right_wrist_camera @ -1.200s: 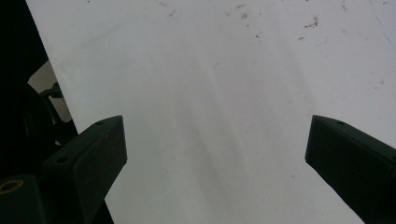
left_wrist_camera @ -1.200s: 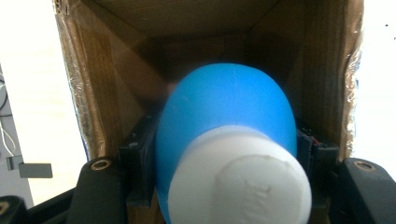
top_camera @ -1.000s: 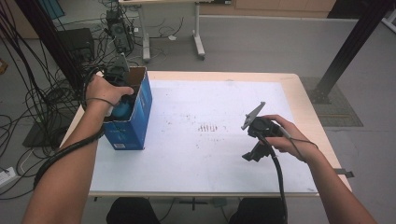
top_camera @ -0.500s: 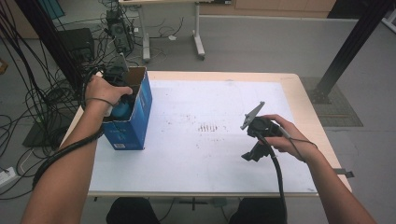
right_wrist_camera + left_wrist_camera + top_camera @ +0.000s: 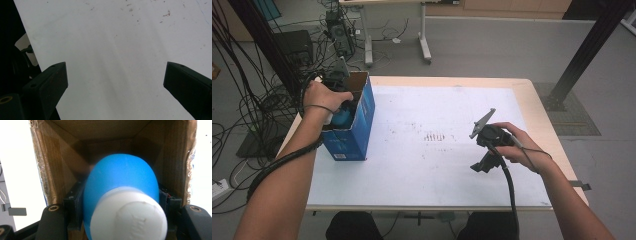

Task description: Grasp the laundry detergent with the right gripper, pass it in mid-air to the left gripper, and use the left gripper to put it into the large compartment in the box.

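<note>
Blue bottle (image 5: 121,185) with a white cap (image 5: 128,216) sits clamped in the left gripper (image 5: 337,82), inside the open top of the blue cardboard box (image 5: 354,135) at the table's (image 5: 532,100) left edge. The right gripper (image 5: 115,85) hangs over the bare white tabletop, jaws wide apart and holding nothing. Nothing has shifted since the earlier frames; both hands stay put.

Left claw (image 5: 120,220) clamped; right claw (image 5: 115,85) gapes wide.
</note>
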`<control>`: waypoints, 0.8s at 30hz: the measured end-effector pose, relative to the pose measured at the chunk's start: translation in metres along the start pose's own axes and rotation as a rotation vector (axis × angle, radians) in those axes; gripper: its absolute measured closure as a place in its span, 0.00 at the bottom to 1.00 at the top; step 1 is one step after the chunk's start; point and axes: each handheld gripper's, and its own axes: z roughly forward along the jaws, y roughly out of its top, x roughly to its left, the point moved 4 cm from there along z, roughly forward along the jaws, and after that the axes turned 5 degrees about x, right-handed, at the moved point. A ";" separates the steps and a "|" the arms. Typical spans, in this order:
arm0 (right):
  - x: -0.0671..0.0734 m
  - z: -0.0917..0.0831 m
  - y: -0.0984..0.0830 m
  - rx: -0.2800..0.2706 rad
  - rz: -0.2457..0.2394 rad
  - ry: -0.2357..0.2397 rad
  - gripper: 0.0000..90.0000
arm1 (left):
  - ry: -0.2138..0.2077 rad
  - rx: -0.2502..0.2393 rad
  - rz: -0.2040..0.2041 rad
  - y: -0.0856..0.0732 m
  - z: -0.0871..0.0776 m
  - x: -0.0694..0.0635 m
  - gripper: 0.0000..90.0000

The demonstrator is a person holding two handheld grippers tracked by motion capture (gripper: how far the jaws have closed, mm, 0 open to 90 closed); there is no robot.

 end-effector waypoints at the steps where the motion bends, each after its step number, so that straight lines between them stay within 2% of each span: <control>1: 0.000 0.000 0.000 0.000 -0.003 0.003 0.06 | 0.000 0.000 0.000 0.000 0.000 0.000 0.41; 24: 0.001 0.002 0.001 0.001 -0.002 0.004 0.06 | 0.000 -0.002 -0.005 0.000 0.000 0.000 0.41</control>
